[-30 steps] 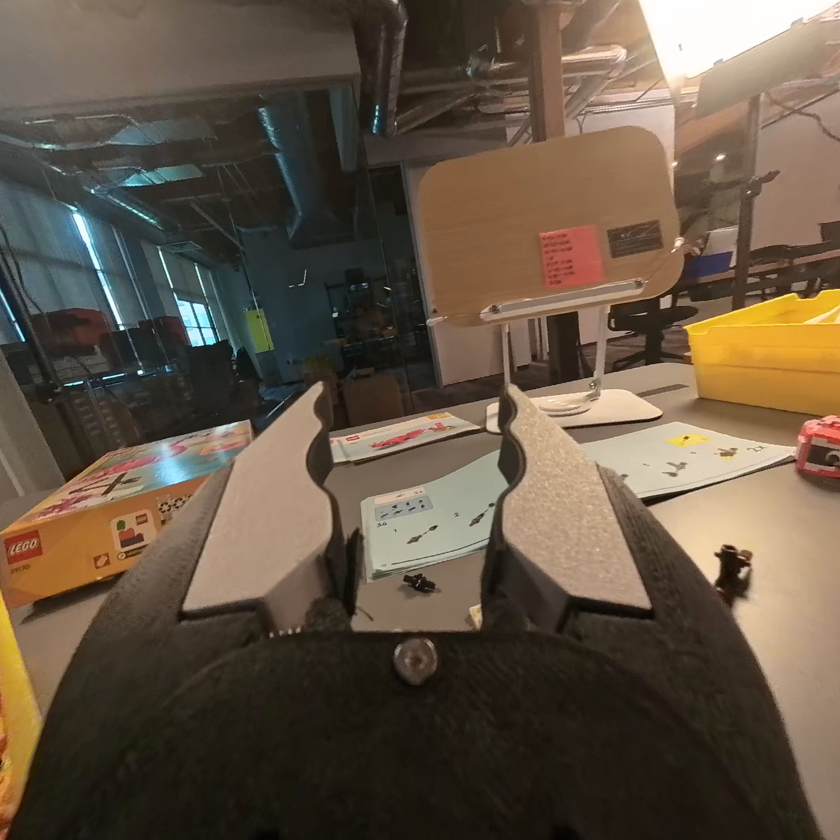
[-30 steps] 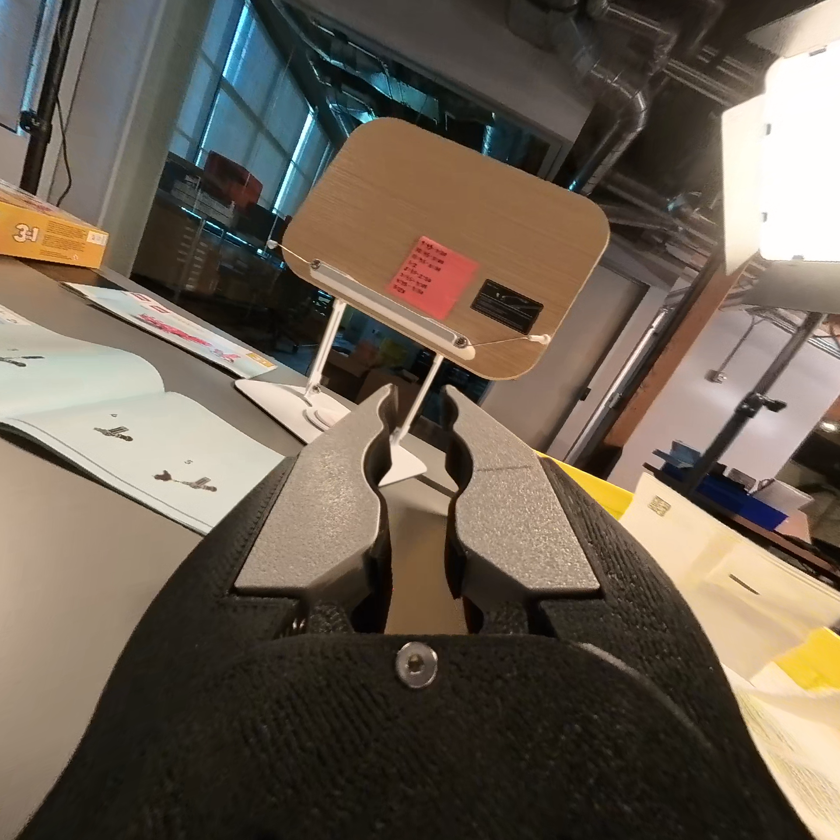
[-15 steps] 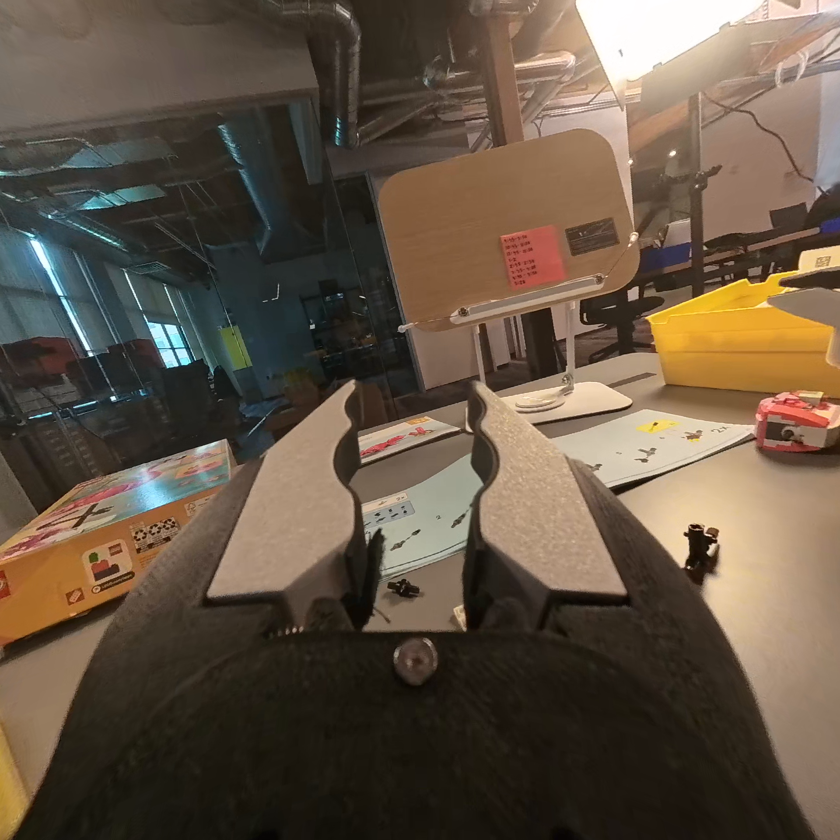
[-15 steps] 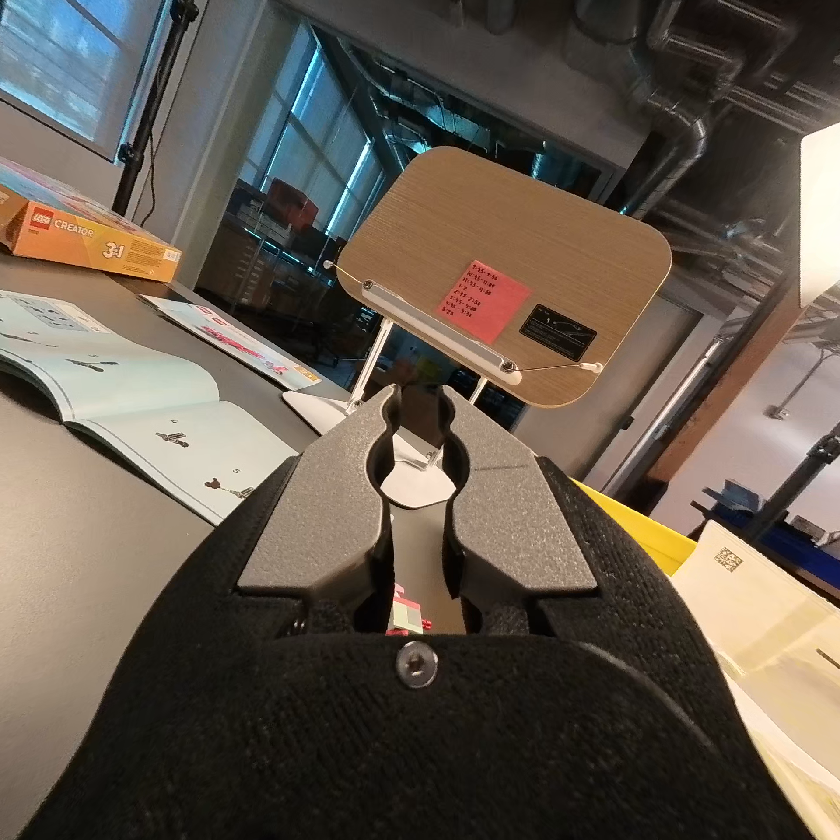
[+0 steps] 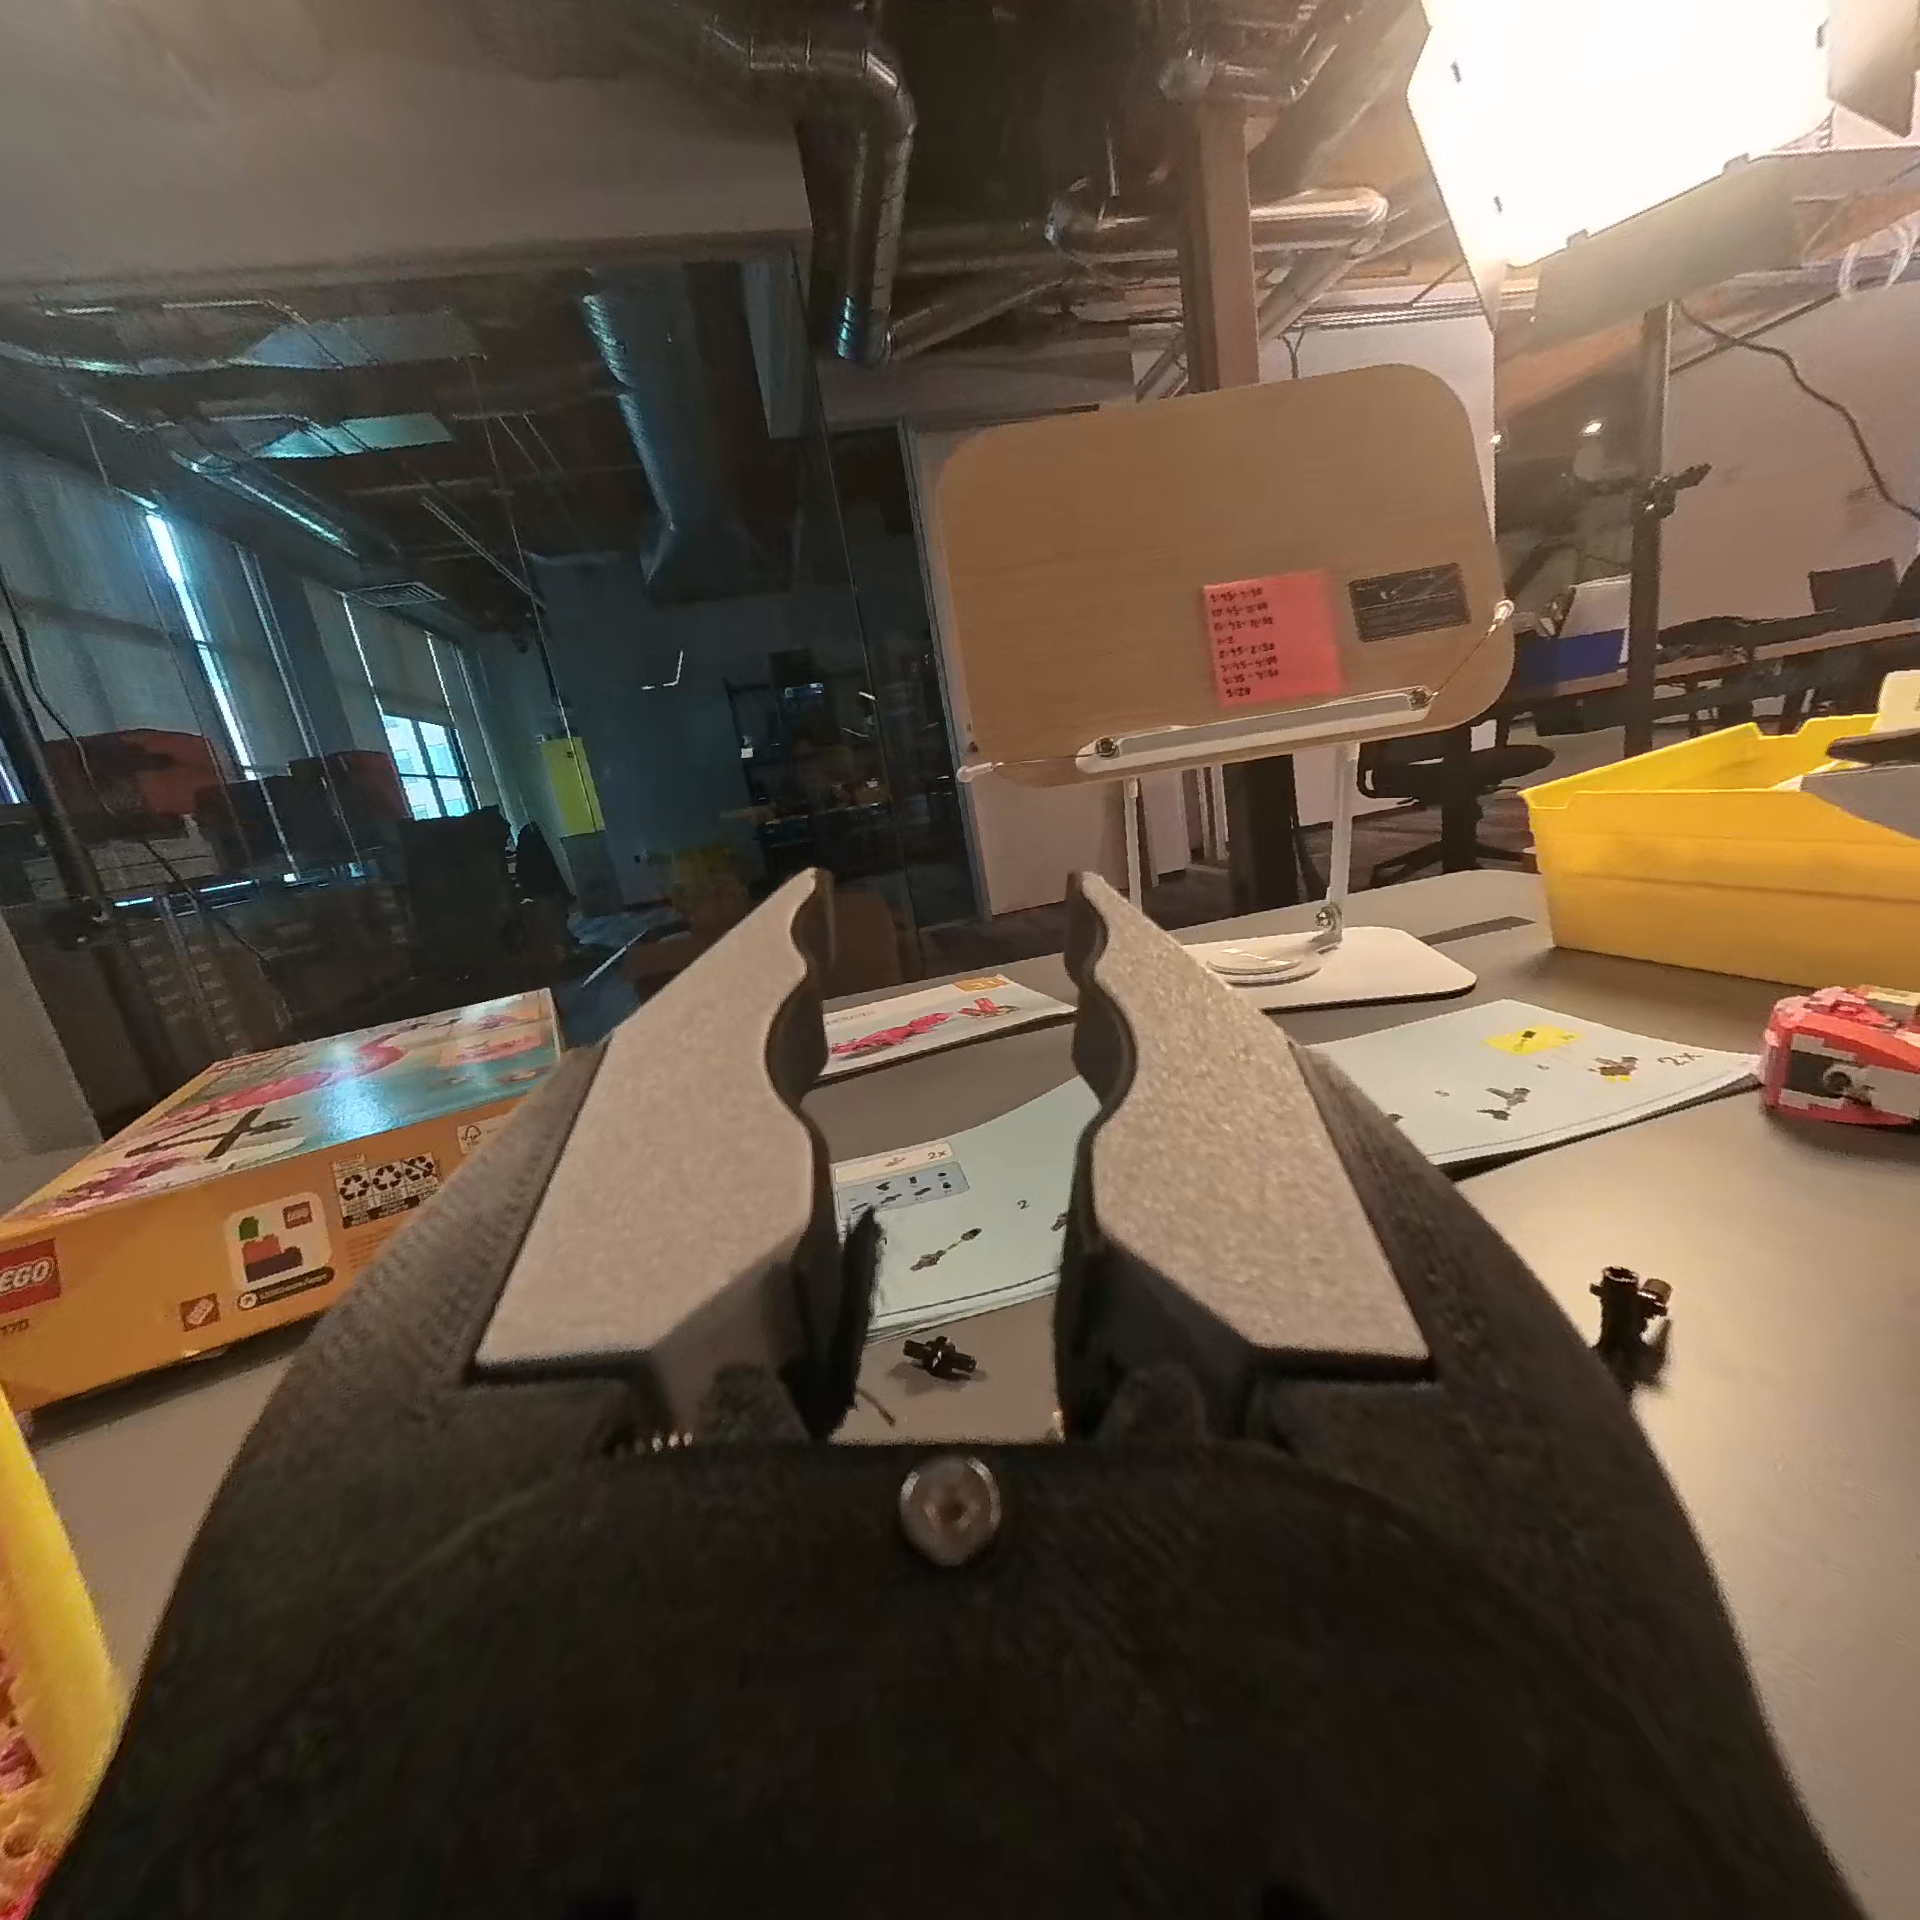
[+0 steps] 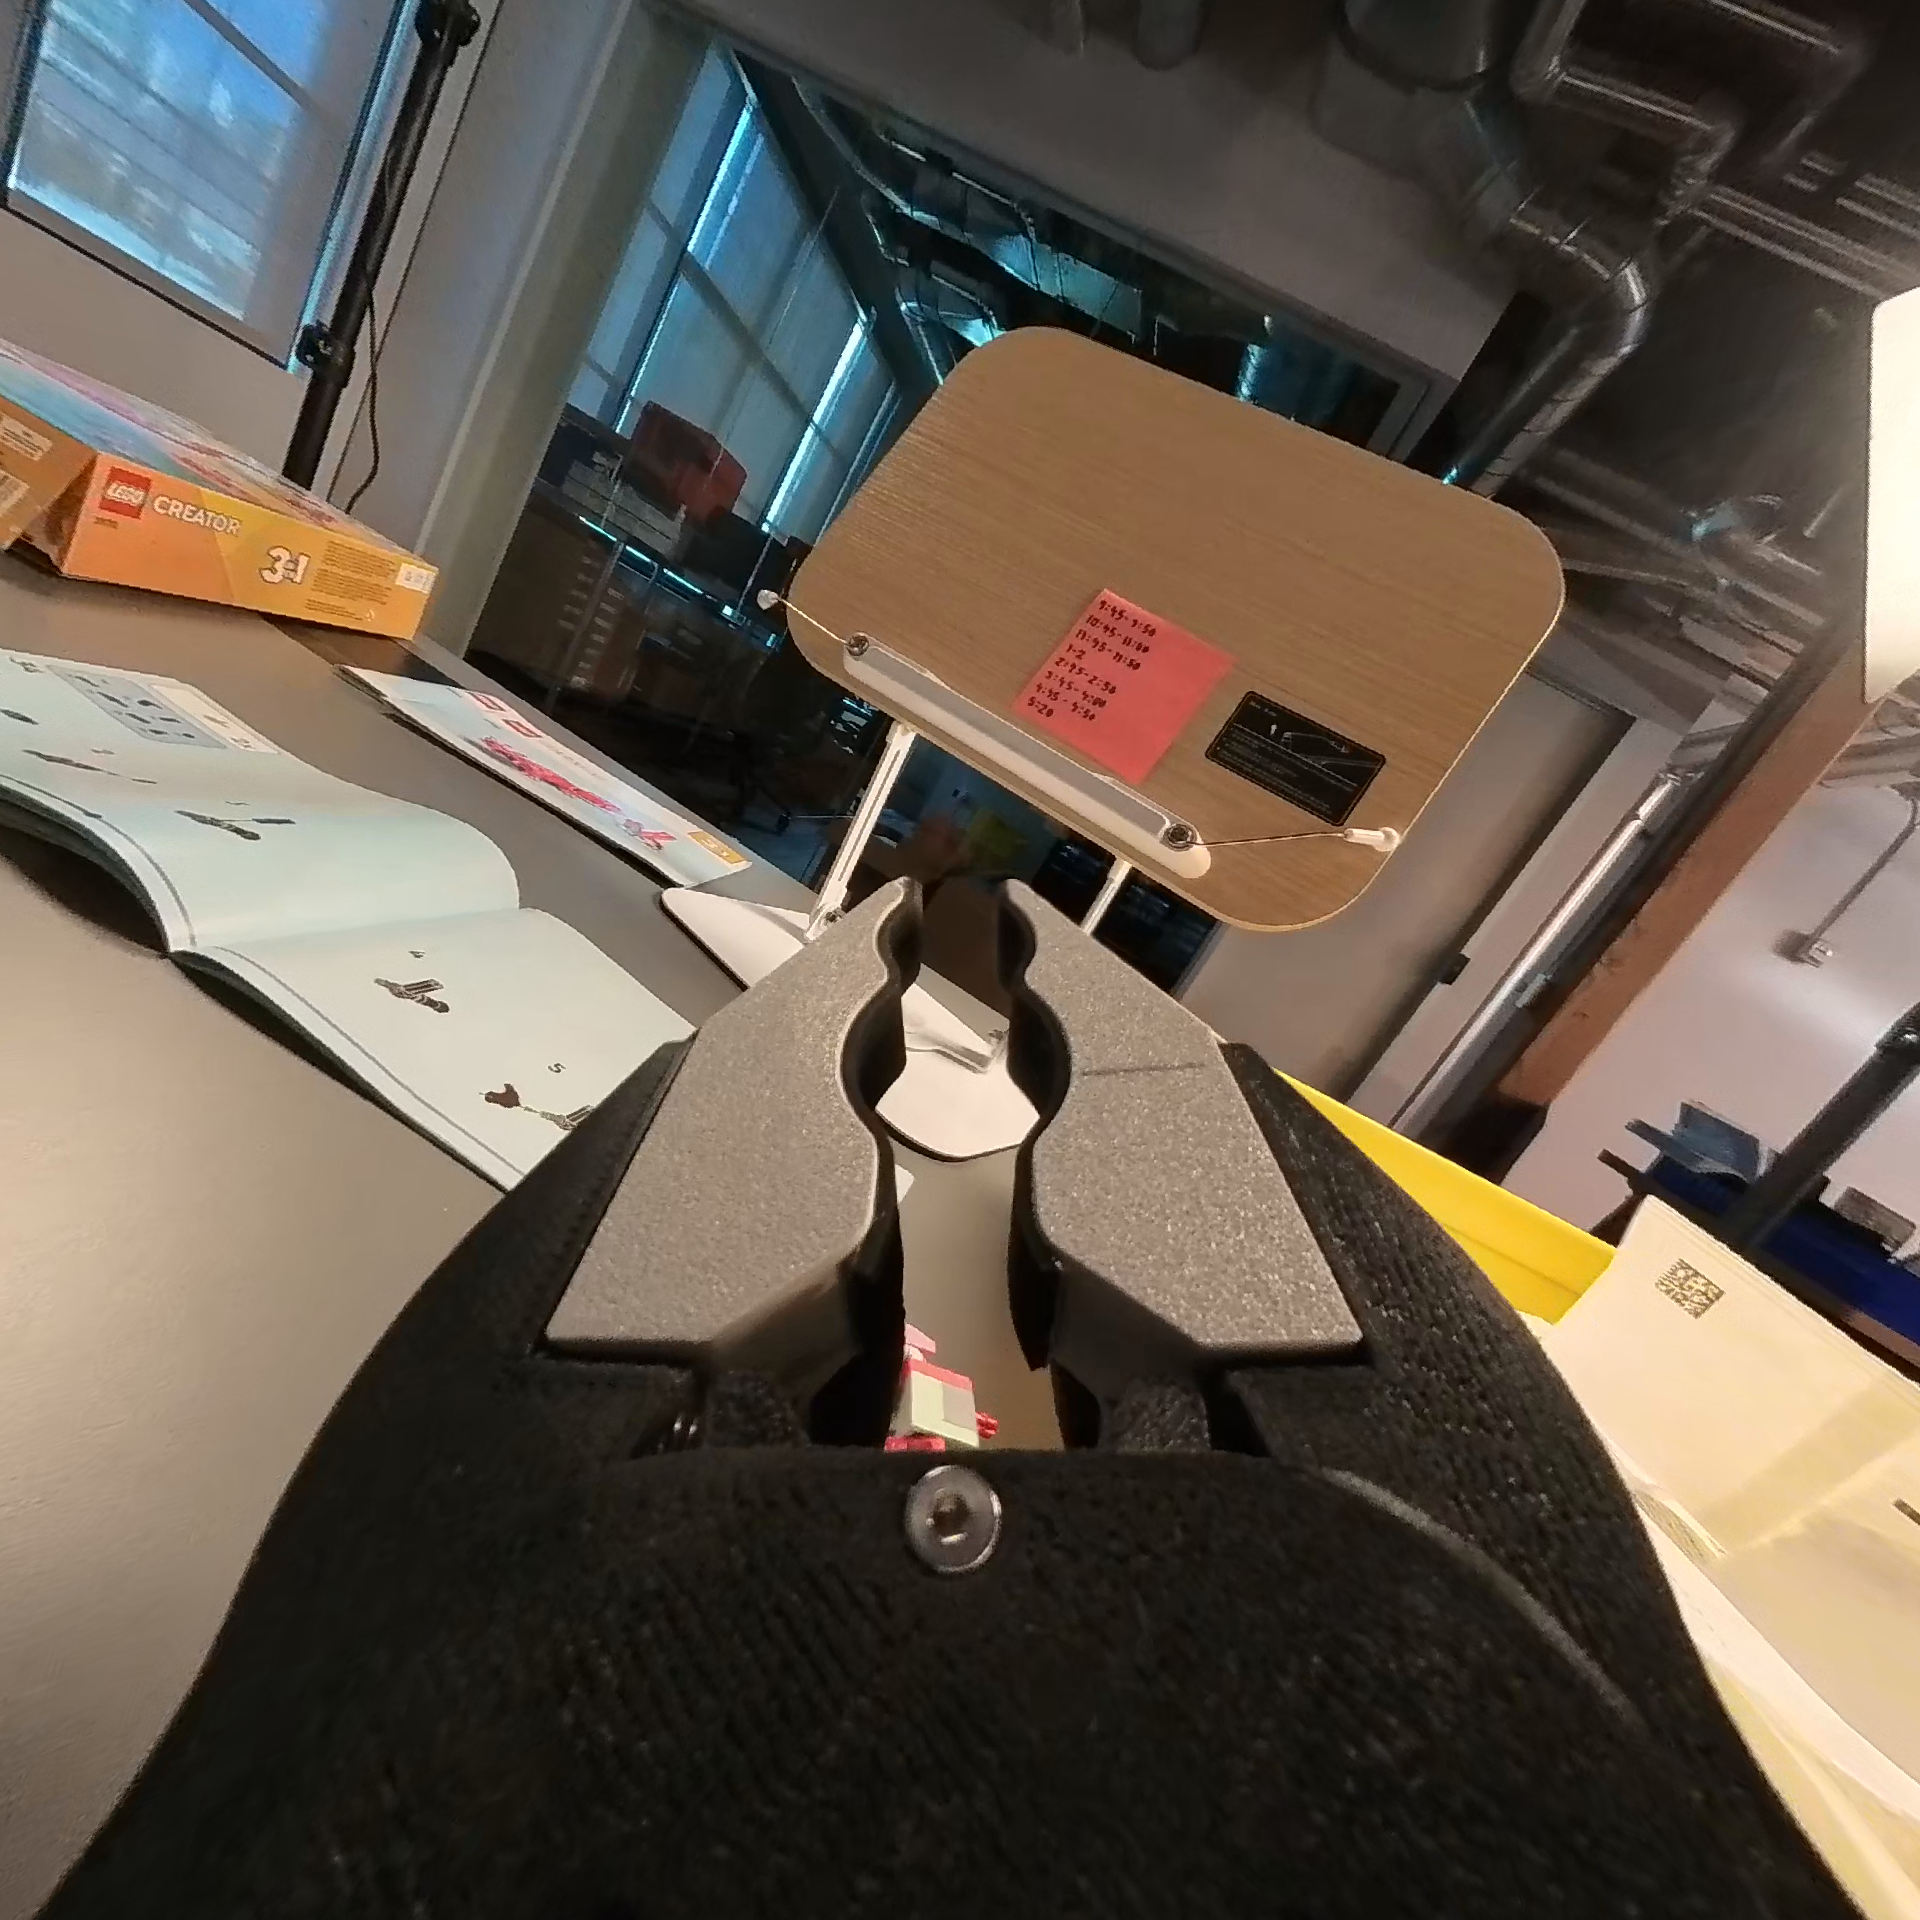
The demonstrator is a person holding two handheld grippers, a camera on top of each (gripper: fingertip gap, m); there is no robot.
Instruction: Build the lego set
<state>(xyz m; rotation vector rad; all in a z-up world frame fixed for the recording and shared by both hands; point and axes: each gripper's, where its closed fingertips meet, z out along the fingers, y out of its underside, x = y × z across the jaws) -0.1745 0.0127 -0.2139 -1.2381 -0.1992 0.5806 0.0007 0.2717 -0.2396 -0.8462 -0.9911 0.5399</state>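
Observation:
My left gripper is open and empty, held low over a dark table. Between its fingers, farther off, lie an open pale-blue instruction booklet and a small black piece. Another small black part stands to the right. A pink and red brick model sits at the far right. My right gripper has a narrow gap between its fingertips and nothing in it. The pink brick model shows on the table below its finger bases. The booklet lies to its left.
A wooden book stand with a pink sticky note stands at the back, also in the right wrist view. An orange toy box lies left. A yellow bin sits at the right. Cream paper packets lie right of my right gripper. Tip to tip, the grippers are about 30 cm apart.
My left gripper's jaws have narrowed from wide to about half, closing on nothing. My right gripper has drawn back, bringing the pink model into view under it; its gap narrowed slightly.

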